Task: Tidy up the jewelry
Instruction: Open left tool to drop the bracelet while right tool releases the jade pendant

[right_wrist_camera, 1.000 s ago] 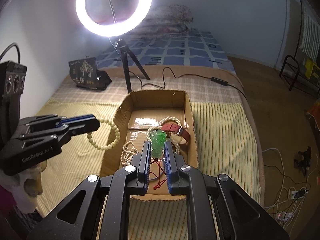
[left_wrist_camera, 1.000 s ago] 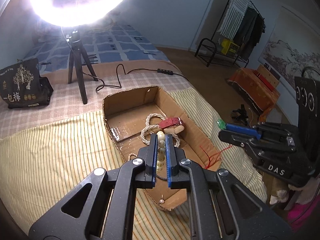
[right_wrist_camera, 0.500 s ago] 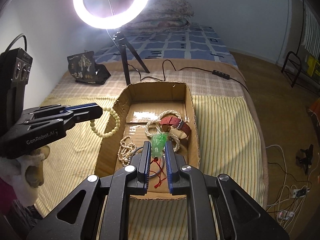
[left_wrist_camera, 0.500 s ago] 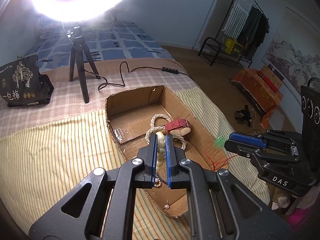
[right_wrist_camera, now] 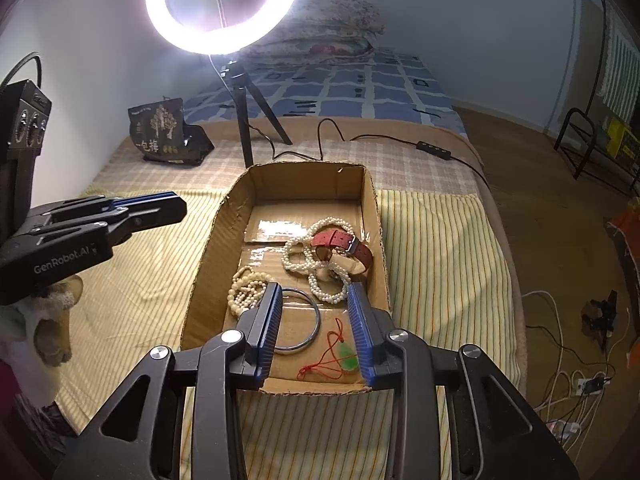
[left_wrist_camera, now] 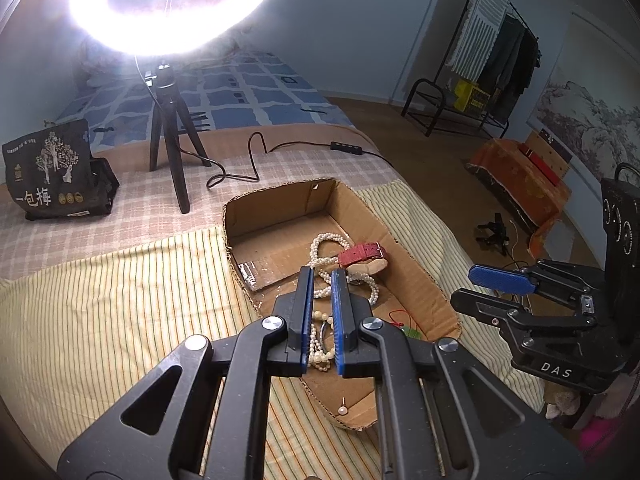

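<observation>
An open cardboard box (right_wrist_camera: 370, 196) lies on the striped bed cover. In it lie a white pearl necklace (right_wrist_camera: 316, 268), a red watch (right_wrist_camera: 340, 242), a cream bead bracelet (right_wrist_camera: 246, 292), a metal bangle (right_wrist_camera: 312, 324) and a green pendant on red cord (right_wrist_camera: 347, 356). My right gripper (right_wrist_camera: 316, 300) is open and empty above the box's near end, with the pendant lying below it. My left gripper (left_wrist_camera: 321, 280) is nearly shut and empty above the box (left_wrist_camera: 404, 248); the cream bracelet (left_wrist_camera: 320, 340) lies below it. The left gripper shows at the left of the right wrist view (right_wrist_camera: 172, 208).
A ring light on a tripod (right_wrist_camera: 240, 92) stands behind the box, its cable (right_wrist_camera: 400, 140) trailing right. A black bag (right_wrist_camera: 160, 132) sits at back left. A single pearl earring (left_wrist_camera: 342, 410) lies at the box's near end. Floor cables (right_wrist_camera: 560, 380) lie right of the bed.
The right gripper opened and the green pendant dropped into the box. The left gripper let the cream bead bracelet fall into the box. Both grippers are now empty.
</observation>
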